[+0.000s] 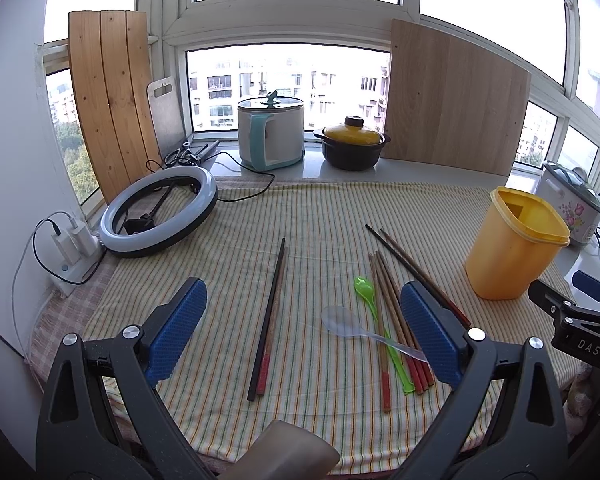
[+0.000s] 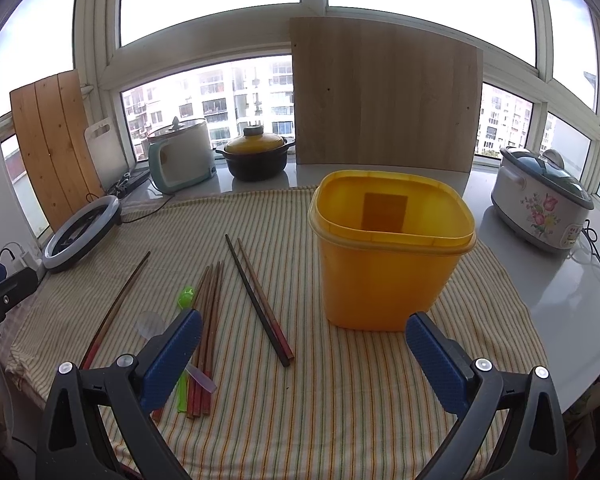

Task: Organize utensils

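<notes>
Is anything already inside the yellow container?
No, the right wrist view looks into the yellow container and it holds no utensils; the chopsticks and green spoon lie on the cloth.

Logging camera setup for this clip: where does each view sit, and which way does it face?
Left wrist: on the left claw, open, facing the chopsticks and spoons on the striped cloth; the right claw shows at its right edge.
Right wrist: on the right claw, open, facing the yellow container; the left claw shows at its left edge.
Shared: cloth, chopsticks, container, windowsill pots.
</notes>
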Demonstrator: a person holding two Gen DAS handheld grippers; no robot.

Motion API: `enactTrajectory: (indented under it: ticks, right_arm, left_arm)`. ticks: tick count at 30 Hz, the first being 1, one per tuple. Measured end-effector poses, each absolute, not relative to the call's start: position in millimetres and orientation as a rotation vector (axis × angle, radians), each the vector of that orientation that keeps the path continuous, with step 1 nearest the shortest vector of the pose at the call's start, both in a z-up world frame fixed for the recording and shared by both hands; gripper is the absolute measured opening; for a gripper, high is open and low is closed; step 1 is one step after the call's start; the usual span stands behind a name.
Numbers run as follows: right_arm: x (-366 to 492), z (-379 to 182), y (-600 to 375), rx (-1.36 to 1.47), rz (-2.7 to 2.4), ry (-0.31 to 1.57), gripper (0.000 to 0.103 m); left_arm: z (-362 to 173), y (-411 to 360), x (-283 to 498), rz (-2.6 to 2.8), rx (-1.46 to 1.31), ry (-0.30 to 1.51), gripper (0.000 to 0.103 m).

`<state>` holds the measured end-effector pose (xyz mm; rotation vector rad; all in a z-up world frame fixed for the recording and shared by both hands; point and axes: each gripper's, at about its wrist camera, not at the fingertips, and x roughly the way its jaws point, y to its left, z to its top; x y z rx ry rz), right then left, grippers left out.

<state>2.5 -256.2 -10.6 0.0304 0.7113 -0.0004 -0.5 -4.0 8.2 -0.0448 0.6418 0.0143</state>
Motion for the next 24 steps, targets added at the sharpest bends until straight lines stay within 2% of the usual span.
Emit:
enactTrajectory:
  ticks: [24]
  right_arm:
    - [4.3, -13.6, -255.4, 0.027, -0.001, 0.723, 0.103]
  left_arm:
    - [4.1, 1.0, -0.4, 0.018, -0.054, 0.652, 0.099]
